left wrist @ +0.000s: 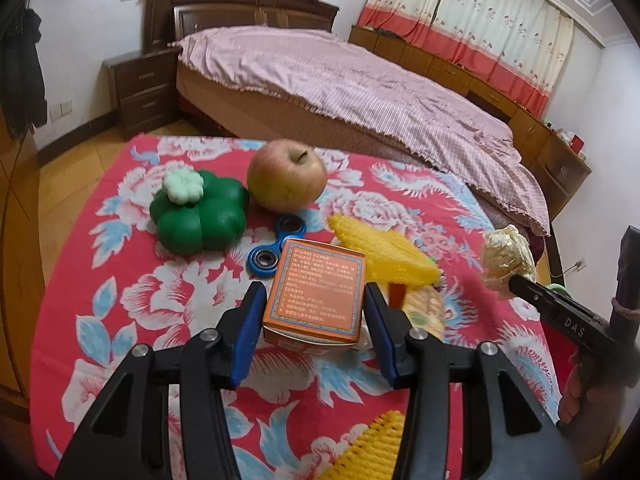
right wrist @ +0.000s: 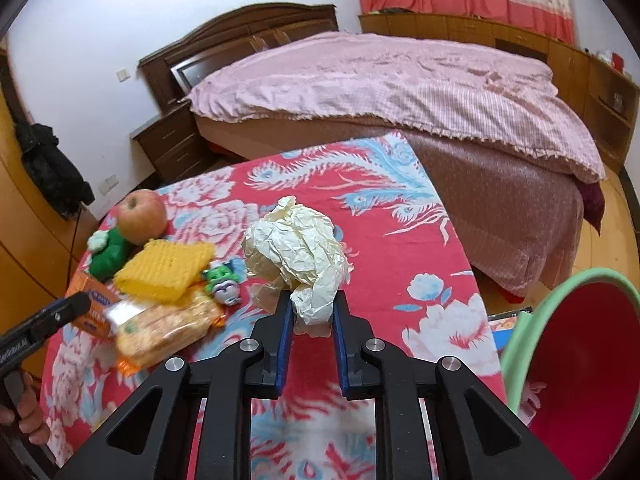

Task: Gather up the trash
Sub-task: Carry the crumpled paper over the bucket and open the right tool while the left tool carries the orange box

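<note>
The bedroom had white walls and a wooden floor. A bed under a pink cover stood beside a dark nightstand. Red-bordered curtains hung closed.

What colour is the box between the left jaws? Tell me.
Orange, with a patterned border; the box shows best in the left wrist view.

Orange box between the left gripper fingers — apple beyond.
</note>
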{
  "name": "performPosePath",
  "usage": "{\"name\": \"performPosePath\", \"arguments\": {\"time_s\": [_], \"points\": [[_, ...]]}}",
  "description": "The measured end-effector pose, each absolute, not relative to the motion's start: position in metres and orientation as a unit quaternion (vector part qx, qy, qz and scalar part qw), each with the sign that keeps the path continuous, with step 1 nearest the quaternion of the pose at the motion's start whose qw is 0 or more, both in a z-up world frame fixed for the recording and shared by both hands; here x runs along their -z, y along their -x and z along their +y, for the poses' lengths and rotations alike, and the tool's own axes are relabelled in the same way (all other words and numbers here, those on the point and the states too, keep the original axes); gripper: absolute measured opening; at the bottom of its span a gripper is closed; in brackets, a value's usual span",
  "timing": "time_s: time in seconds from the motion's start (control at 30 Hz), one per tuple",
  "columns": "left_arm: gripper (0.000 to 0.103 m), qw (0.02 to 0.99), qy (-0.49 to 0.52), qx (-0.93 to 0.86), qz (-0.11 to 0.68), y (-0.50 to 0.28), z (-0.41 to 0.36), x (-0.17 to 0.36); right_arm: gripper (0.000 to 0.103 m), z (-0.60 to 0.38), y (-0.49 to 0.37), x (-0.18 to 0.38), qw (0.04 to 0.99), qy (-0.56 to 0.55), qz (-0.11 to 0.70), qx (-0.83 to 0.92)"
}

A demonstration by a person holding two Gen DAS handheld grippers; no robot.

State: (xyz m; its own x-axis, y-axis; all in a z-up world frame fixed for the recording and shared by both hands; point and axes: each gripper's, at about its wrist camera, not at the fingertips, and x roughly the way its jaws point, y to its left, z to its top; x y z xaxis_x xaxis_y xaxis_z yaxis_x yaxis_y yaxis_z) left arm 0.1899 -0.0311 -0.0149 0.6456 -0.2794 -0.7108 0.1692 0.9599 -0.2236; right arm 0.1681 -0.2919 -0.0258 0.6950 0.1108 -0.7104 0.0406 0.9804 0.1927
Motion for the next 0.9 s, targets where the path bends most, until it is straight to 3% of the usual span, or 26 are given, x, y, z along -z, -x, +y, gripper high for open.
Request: {"name": "performPosePath", "arguments": {"time_s": [0.9], "points": [[0.05,0.91,0.038,0.218,0.351,-0.097,-0.09,-0.047,0.018,-0.311,-0.024,-0.042,0.946,-0.123,0.299,0.006]]}}
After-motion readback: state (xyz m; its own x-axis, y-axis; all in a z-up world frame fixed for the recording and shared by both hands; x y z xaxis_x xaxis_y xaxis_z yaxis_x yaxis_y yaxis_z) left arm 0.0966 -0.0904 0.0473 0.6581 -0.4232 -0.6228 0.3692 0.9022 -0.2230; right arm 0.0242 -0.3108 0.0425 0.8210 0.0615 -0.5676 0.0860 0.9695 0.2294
